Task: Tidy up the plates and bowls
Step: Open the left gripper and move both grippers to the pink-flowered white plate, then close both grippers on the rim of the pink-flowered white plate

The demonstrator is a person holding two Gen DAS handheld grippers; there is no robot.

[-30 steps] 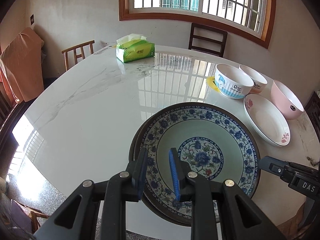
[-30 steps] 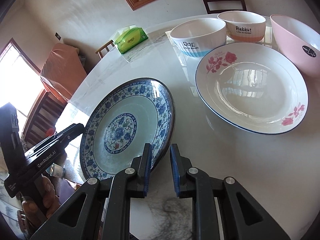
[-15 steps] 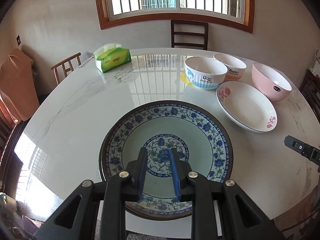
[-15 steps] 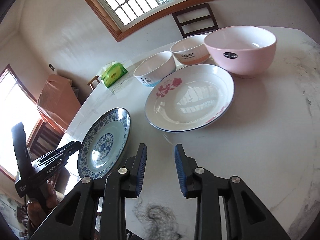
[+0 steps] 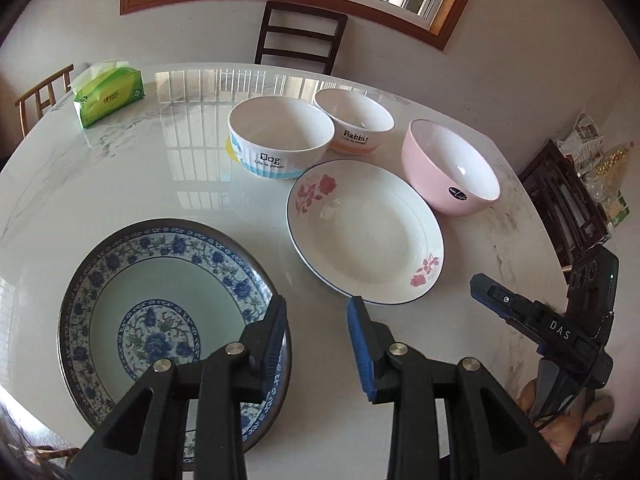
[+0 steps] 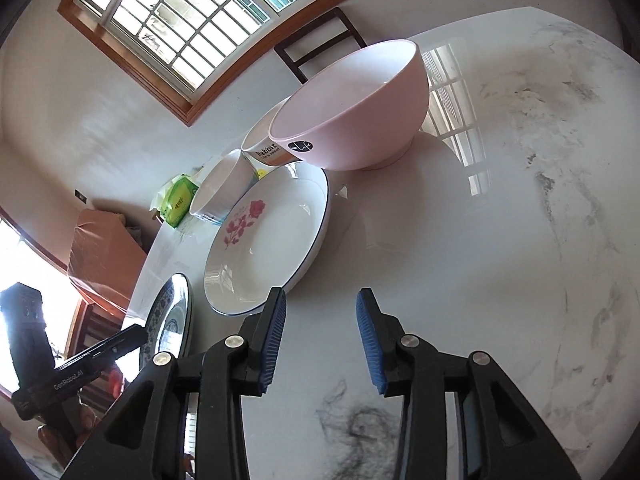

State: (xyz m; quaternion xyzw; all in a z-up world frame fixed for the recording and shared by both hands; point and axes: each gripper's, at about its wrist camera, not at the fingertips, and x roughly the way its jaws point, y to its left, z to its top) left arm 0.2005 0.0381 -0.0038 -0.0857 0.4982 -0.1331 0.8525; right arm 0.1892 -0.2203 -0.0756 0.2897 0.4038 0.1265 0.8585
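Note:
A blue-patterned plate (image 5: pixel 160 304) lies flat at the table's near left edge. My left gripper (image 5: pixel 316 320) hovers just right of its rim, jaws opening, with nothing between them. A white plate with pink roses (image 5: pixel 364 232) lies beyond, behind it a "Dog" bowl (image 5: pixel 280 140), a "Rabbit" bowl (image 5: pixel 354 126) and a pink bowl (image 5: pixel 450 168). In the right wrist view my right gripper (image 6: pixel 322 316) hangs over bare marble right of the rose plate (image 6: pixel 268 240), jaws opening and empty. The pink bowl (image 6: pixel 352 108) stands ahead of it. The blue plate (image 6: pixel 170 316) shows edge-on at left.
A green tissue pack (image 5: pixel 108 94) sits at the far left of the marble table (image 5: pixel 100 184). A dark chair (image 5: pixel 300 36) stands behind the table, a wooden chair (image 5: pixel 40 94) at left. The right gripper's body (image 5: pixel 540 320) shows at the table's right edge.
Both grippers let go of the blue plate, which now lies flat. Both swung right with jaws widening; the right one now faces the rose plate and pink bowl.

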